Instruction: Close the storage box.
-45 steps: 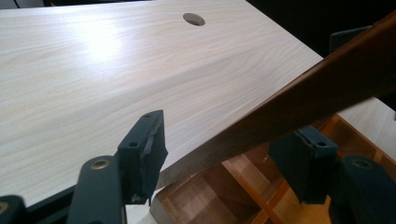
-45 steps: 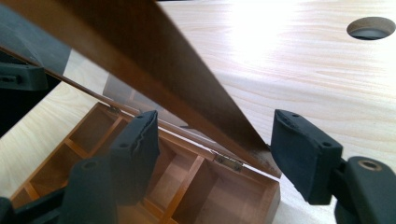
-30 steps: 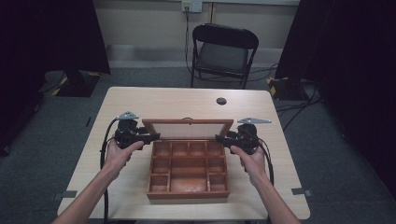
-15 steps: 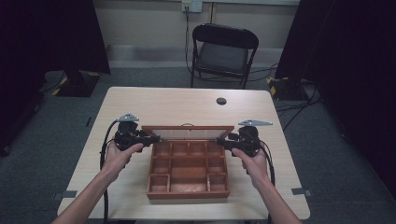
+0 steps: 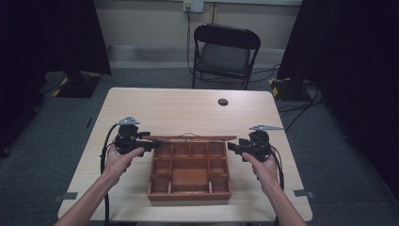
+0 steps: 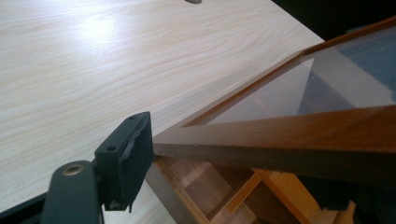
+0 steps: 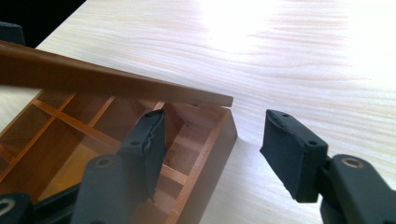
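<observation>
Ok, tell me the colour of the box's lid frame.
Reddish-brown wood, the lid frame around a clear pane; the left gripper view shows it best.

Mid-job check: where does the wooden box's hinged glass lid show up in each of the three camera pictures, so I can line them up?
High view: the lid is a thin brown strip along the far edge of the box, centre of frame.
Left gripper view: right half, glass pane and frame, corner by the left claw.
Right gripper view: upper left, a brown edge slanting over the compartments, above the open right claw.
Shared landmark: the pale wooden table.
</observation>
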A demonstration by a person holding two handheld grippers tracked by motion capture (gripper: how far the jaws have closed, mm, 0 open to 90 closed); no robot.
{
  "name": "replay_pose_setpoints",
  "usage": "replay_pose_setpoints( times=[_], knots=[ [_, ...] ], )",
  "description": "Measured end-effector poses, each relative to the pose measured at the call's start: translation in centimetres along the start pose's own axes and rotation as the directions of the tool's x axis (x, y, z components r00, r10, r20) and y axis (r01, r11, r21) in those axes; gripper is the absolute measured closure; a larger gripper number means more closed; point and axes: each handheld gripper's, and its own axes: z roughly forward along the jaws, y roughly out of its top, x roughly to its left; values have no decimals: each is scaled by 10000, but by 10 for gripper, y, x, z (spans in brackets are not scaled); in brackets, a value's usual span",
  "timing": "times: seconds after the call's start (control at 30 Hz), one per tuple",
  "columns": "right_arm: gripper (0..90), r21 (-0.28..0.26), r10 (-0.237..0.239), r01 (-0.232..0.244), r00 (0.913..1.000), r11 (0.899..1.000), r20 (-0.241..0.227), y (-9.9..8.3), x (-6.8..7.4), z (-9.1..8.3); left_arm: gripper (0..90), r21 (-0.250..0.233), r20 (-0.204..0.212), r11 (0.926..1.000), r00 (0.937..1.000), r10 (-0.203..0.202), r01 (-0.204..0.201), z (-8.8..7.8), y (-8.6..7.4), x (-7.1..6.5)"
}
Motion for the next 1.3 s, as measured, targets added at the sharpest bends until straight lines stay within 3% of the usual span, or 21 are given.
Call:
replay_pose_setpoints(
  times=[0.13,0.4,0.57,0.7,0.83,1.03,1.17,1.3],
  knots=[
    [419,-171,82,-77,9995,9998,316,-1,-5,-1,240,-46,124,9999,9999,107,-107,0,-3,-1],
    [421,-316,223,-216,9995,9993,223,2,-9,-7,235,77,-70,9994,9994,348,-348,-3,-5,-6],
    [418,-605,135,-135,9999,9981,0,17,-6,-16,208,28,-18,9996,9996,291,-291,-5,-9,-7],
    [393,-699,42,-87,9980,9975,-629,29,-2,-21,209,32,-68,9995,9995,315,-315,-5,-10,-8],
    [385,-696,-391,299,9901,9971,-1350,42,11,-24,210,-1,-89,9993,9993,370,-370,-6,-11,-9],
    [394,-1140,-1162,971,9778,9887,-1746,61,37,-24,186,-123,18,9996,9996,273,-273,-7,-12,-8],
    [375,-1055,-1383,1168,9641,9875,-2267,68,51,-25,163,-170,253,9997,9995,207,-202,-9,-15,-8],
    [420,-990,-1754,1535,9443,9832,-2784,69,64,-29,152,-109,447,9997,9988,204,-199,-10,-21,-7]
  ],
)
